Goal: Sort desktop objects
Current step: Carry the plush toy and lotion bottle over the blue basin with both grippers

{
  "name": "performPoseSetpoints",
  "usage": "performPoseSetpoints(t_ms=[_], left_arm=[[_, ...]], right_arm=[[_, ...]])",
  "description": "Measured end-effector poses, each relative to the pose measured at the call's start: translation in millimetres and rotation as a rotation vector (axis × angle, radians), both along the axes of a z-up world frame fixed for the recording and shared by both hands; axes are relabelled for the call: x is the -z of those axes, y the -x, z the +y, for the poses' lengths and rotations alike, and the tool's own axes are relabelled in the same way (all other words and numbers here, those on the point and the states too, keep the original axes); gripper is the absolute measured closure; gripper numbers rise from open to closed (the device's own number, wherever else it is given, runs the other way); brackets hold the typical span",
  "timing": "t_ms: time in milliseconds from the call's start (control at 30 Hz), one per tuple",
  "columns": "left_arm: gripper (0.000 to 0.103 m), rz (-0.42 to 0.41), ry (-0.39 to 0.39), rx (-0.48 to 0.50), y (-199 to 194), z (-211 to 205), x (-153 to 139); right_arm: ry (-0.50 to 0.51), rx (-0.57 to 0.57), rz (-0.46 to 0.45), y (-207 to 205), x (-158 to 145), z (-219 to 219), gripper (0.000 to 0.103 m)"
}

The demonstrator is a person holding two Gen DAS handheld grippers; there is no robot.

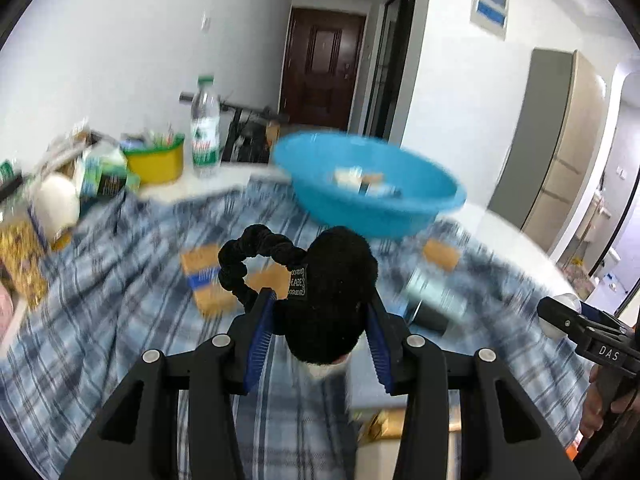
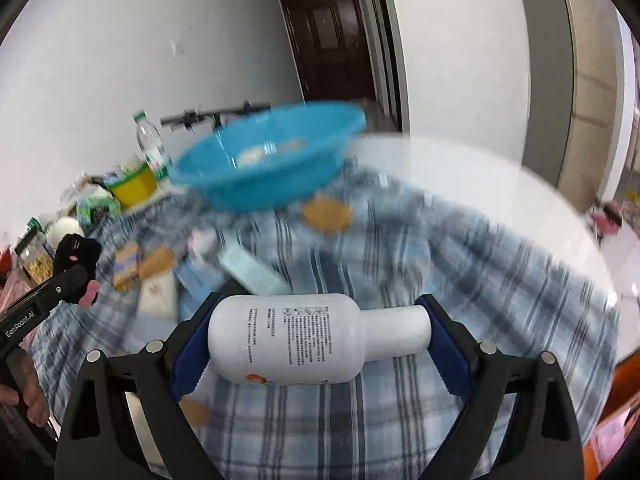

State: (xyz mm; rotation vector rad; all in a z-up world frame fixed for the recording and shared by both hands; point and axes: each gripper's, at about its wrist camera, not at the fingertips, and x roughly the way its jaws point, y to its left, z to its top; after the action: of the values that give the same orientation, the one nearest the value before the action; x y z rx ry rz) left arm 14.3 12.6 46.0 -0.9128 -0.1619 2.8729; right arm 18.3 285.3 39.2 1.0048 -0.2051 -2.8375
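Now, worktop [image 2: 460, 184]: white and round-edged, with a blue plaid cloth [image 2: 360, 420] spread over most of it; both views are smeared by motion.
Blue basin [image 1: 372, 204]: stands on the cloth toward the worktop's far edge, with a few small pale things blurred inside.
White bottle [image 2: 296, 340]: lies crosswise in the right tongs [image 2: 316, 340], base against the left pad and cap end against the right, lifted clear of the cloth.
Right tongs: jaws stand wide, clamped on the white bottle end to end.
Black plush hair tie [image 1: 328, 292]: a fuzzy black lump with a scrunchie loop to its left, raised above the middle of the cloth.
Left tongs [image 1: 320, 320]: jaws drawn close, pinching the black plush hair tie between the blue pads.
Water bottle [image 1: 205, 128]: upright by the far left edge, beside a yellow tub [image 1: 156, 160].
Small packets [image 1: 208, 280]: tan and blue, scattered on the cloth between the tongs and the basin; too blurred to identify.
Round tan piece [image 2: 326, 214]: lies on the cloth just in front of the basin.
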Motion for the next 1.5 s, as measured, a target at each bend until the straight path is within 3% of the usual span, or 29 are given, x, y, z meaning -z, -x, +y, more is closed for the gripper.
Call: performPoseSetpoints(t_ms=[133, 367, 500, 567, 633, 667, 900, 1200, 1500], left_arm=[[0.05, 0.128, 0.01, 0.02, -2, 8, -51], [0.05, 0.377, 0.076, 0.003, -26, 18, -123], [0.05, 0.416, 0.087, 0.002, -33, 17, -136], [0.049, 0.395, 0.067, -0.001, -30, 12, -132], [0.035, 0.339, 0.048, 0.005, -25, 8, -120], [0.033, 0.298, 0.036, 0.005, -20, 6, -110], [0.033, 0.017, 0.002, 0.005, 14, 1, -25], [0.028, -0.142, 0.017, 0.022, 54, 12, 47], [0.028, -0.216, 0.056, 0.026, 85, 21, 68]], right_arm=[[-0.026, -0.007, 0.11, 1, -47, -3, 0.01], [-0.031, 0.004, 0.32, -10, -124, -6, 0.01], [-0.034, -0.013, 0.384, -18, -144, -13, 0.01], [-0.034, -0.023, 0.379, -18, -142, -16, 0.01], [-0.035, -0.03, 0.352, -17, -134, -16, 0.01], [-0.034, -0.031, 0.334, -15, -128, -17, 0.01], [0.0, -0.028, 0.196, -2, -80, -15, 0.01], [0.038, -0.039, 0.035, 10, -21, -23, 0.01], [0.086, -0.022, -0.06, 20, 9, -12, 0.01]])
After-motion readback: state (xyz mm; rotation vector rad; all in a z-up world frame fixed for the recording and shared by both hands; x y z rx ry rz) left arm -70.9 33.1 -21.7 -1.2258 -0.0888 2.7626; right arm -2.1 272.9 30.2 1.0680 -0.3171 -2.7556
